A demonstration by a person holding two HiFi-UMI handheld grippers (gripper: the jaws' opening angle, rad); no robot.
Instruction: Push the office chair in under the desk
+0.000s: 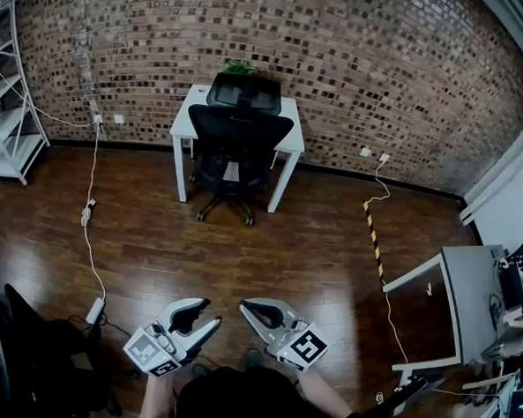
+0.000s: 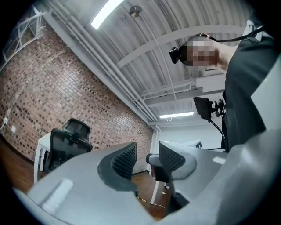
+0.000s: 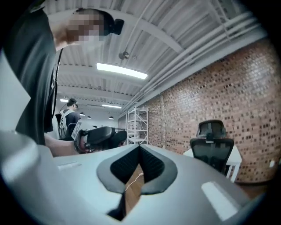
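The right tool (image 3: 139,147) has its jaws closed tip to tip, with nothing between them. Far off to the right, a black office chair (image 3: 212,147) stands against a white table (image 3: 235,158) by the brick wall (image 3: 219,88). A white shelf rack (image 3: 137,125) stands far behind, and the left tool (image 3: 101,137) shows at left.

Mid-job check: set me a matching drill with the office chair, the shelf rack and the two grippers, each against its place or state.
Things:
1. office chair
2. shelf rack
3. left gripper
4. right gripper

Places or states:
A. jaws together, nothing held
B. far left of the room, by the brick wall
C. at the white desk
D. jaws slightly apart, nothing between them

Pairs: 1-C; 2-B; 3-D; 4-A
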